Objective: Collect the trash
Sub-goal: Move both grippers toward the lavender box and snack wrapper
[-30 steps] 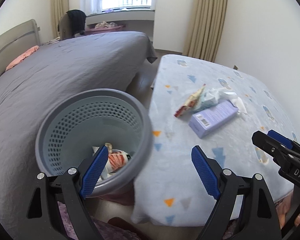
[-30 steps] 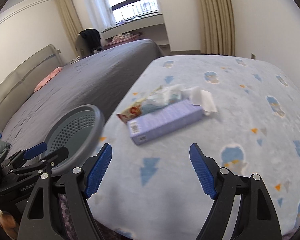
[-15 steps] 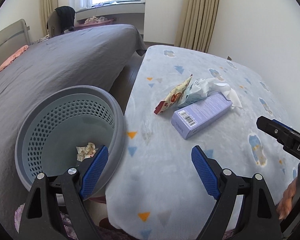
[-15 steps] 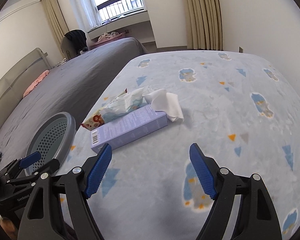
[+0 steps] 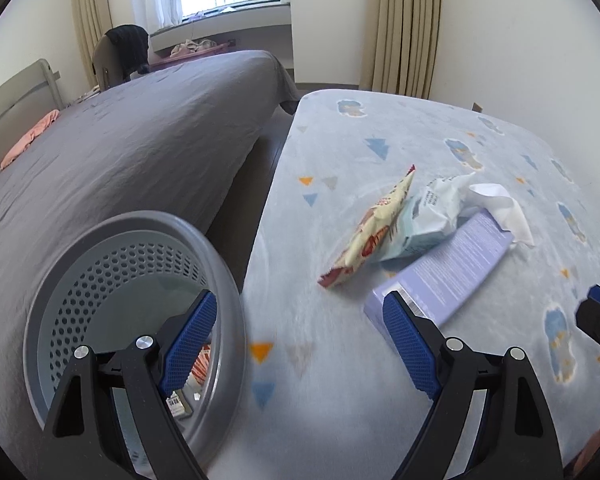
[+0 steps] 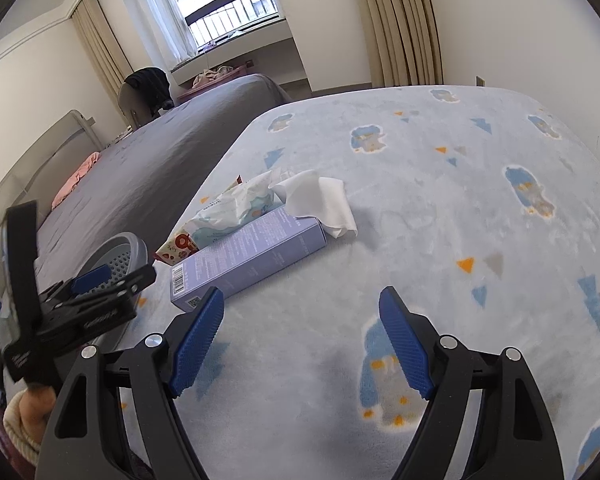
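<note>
Trash lies bunched: box (image 6: pixel 248 256), wrappers, tissue (image 6: pixel 324 204) touching. Both grippers (image 5: pixel 296 344) (image 6: pixel 300 340) spread, empty; grabbing the box may drag neighbours off near the bin (image 5: pixel 228 280).

Ahead of the right gripper (image 6: pixel 300 336), whose fingers (image 6: pixel 198 338) stand apart, lies a purple box (image 6: pixel 248 258); white tissue (image 6: pixel 324 202) beyond.
</note>
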